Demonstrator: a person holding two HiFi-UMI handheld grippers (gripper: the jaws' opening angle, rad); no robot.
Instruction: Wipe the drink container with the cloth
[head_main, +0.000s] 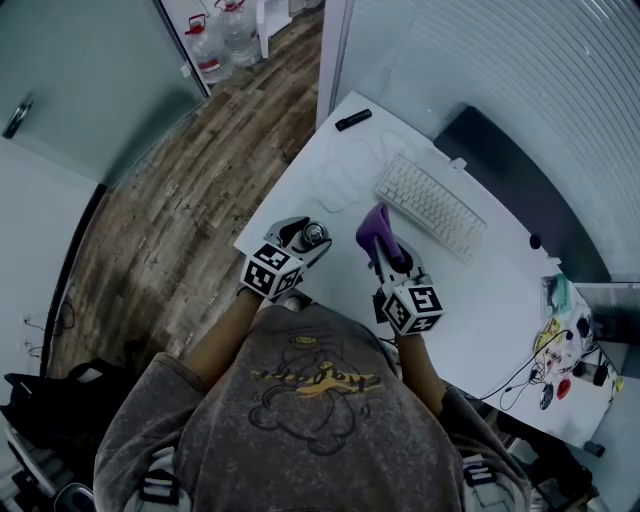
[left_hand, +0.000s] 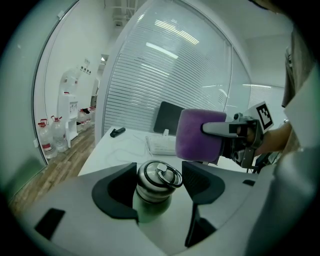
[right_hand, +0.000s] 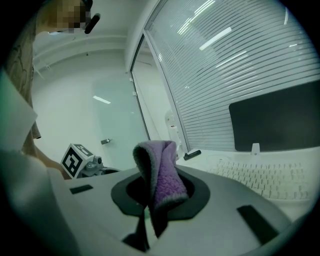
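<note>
A person seated at a white desk (head_main: 480, 300) is preparing to wipe a stainless-steel drink bottle (left_hand: 156, 181), working with a handheld gripper in each hand. The bottle is standing upright near the desk's front edge, its ring-handled lid facing up. The left gripper (head_main: 308, 240) is straddling it just below the lid. The left gripper view shows the jaws spread wide to either side with a slim gap showing at the right pad, so they are not yet clamping the bottle. That placement looks meant to steady the bottle so it will not slide or tip under rubbing.

The right gripper (right_hand: 157, 196) is pinching a folded purple cloth (right_hand: 161, 175) tightly between its jaws. The free fold is sticking out ahead of the tips, likely so that fabric rather than plastic meets the metal. It is hovering just beside and above the bottle, near a white keyboard (head_main: 430, 205). The wiping itself appears not yet begun; closing firmly on the bottle seems the step in hand.
</note>
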